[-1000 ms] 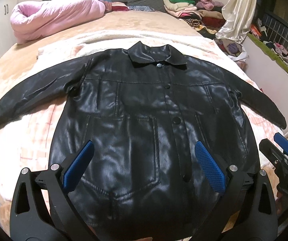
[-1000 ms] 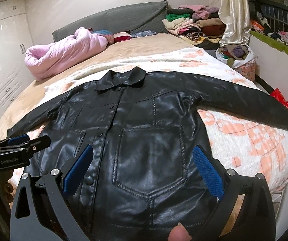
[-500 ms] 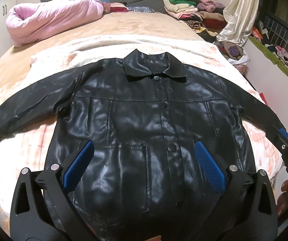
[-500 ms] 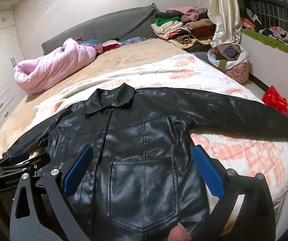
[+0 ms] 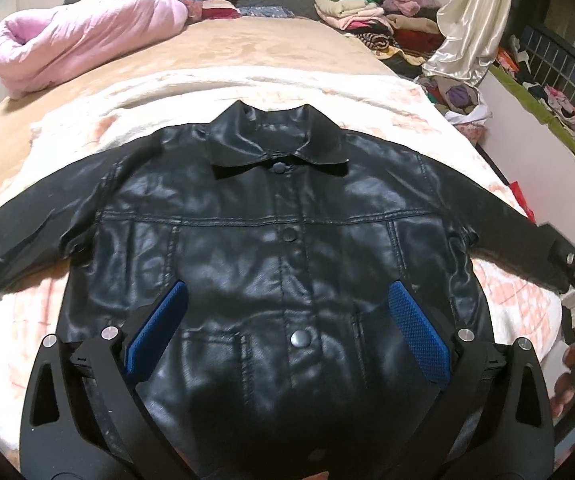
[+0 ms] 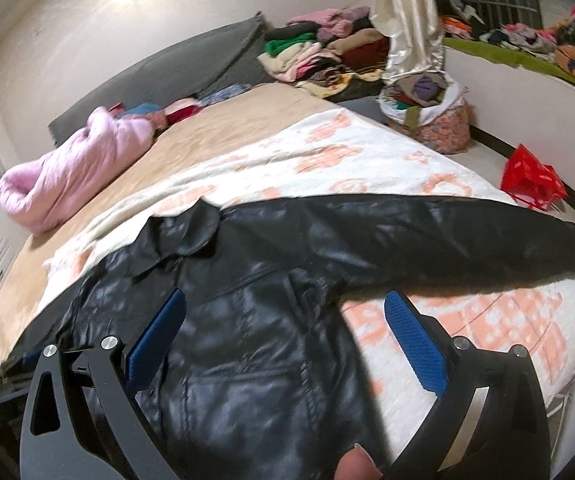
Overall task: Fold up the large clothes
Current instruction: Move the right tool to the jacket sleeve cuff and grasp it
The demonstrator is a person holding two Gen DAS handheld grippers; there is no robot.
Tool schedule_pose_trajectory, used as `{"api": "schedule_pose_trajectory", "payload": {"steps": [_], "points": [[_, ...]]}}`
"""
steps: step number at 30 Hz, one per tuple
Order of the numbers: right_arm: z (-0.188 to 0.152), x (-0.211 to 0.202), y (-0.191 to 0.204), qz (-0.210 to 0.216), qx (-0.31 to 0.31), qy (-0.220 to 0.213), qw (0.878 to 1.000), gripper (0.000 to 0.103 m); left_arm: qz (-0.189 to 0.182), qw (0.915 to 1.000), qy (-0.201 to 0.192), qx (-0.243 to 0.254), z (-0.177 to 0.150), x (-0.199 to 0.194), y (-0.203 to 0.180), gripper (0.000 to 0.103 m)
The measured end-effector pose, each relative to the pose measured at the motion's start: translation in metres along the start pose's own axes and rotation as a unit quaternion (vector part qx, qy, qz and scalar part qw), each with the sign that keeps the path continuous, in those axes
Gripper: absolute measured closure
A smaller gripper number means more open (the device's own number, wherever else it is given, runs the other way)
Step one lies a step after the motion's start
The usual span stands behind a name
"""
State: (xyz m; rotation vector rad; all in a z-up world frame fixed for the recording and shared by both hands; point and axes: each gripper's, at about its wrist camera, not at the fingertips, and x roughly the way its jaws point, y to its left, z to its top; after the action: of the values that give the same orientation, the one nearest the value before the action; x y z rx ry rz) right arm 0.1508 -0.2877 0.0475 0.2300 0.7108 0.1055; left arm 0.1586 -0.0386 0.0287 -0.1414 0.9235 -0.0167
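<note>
- The black leather jacket (image 5: 287,240) lies flat, buttoned, front up, on the floral blanket (image 5: 427,120), sleeves spread out.
- The left gripper (image 5: 287,332) hangs above the jacket's lower front, jaws apart, empty.
- The right gripper (image 6: 283,344) hovers over the jacket's side seam, jaws wide, empty.

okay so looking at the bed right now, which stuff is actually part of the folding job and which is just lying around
Part of the job:
black leather jacket, spread flat, buttoned
left claw, open above it
right claw, open above it
floral blanket under the jacket

Just lying about:
pink quilt
stack of folded clothes
red bag
cream curtain
</note>
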Motion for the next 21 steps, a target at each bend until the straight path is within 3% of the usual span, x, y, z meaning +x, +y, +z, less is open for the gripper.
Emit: {"api": "schedule_pose_trajectory", "payload": {"steps": [11, 21], "points": [[0.040, 0.040, -0.077, -0.079, 0.101, -0.022, 0.992, 0.004, -0.020, 0.9995, 0.022, 0.003, 0.021, 0.041, -0.025, 0.009], [0.043, 0.063, -0.162, -0.179, 0.190, -0.032, 0.965, 0.004, -0.008, 0.9984, 0.034, 0.045, 0.033, 0.080, -0.058, 0.009]]}}
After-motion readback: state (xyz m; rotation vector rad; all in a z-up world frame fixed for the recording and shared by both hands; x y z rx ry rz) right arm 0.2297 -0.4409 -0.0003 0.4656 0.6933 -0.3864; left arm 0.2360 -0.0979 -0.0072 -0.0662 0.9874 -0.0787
